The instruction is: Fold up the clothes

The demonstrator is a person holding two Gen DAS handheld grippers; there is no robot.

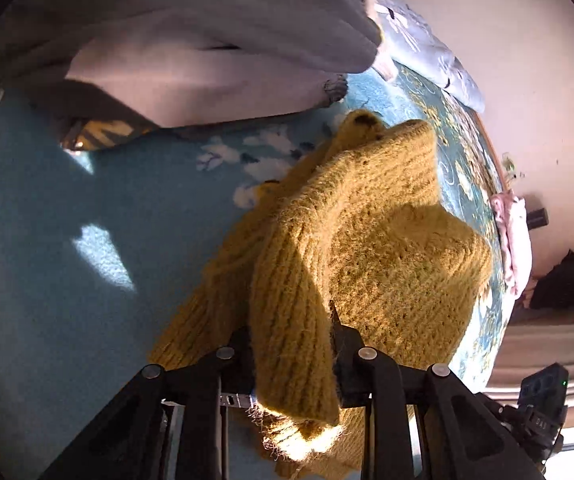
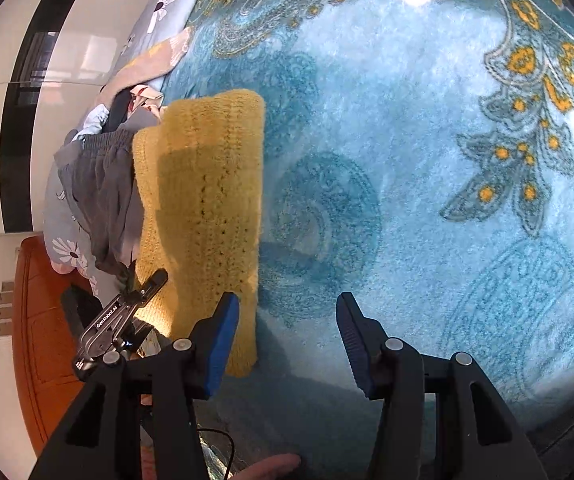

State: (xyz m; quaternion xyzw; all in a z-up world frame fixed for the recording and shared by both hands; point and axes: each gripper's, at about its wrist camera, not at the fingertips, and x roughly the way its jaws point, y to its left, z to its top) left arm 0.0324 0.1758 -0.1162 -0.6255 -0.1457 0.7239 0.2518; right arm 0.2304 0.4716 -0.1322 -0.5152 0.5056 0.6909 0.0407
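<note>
A teal blanket (image 2: 407,160) with gold flowers covers the bed, and on it lies the mustard knit sweater (image 1: 387,240), partly folded, close to the edge where a heap of grey clothes (image 2: 103,192) sits. From the look of it the sweater is thick, fuzzy and quite limp: it drapes and bunches rather than holding a crease, and the loose ribbed knit would likely stretch if tugged hard. Not heavy, not slippery, nothing to break. A ribbed edge or a corner seems the sensible place to pinch it, taking a full fold of the cloth, not a few loops.

The left hand-held gripper (image 1: 293,344) is doing just that, its black fingers closed on a thick band of the knit that runs up between them. The right hand-held gripper (image 2: 287,344) hangs over bare blanket with its blue pads (image 2: 223,344) spread wide, gripping nothing, the sweater's edge just beside its left finger.

The only legible writing is "GenRobot.AI" on a metal bracket (image 2: 115,320).
</note>
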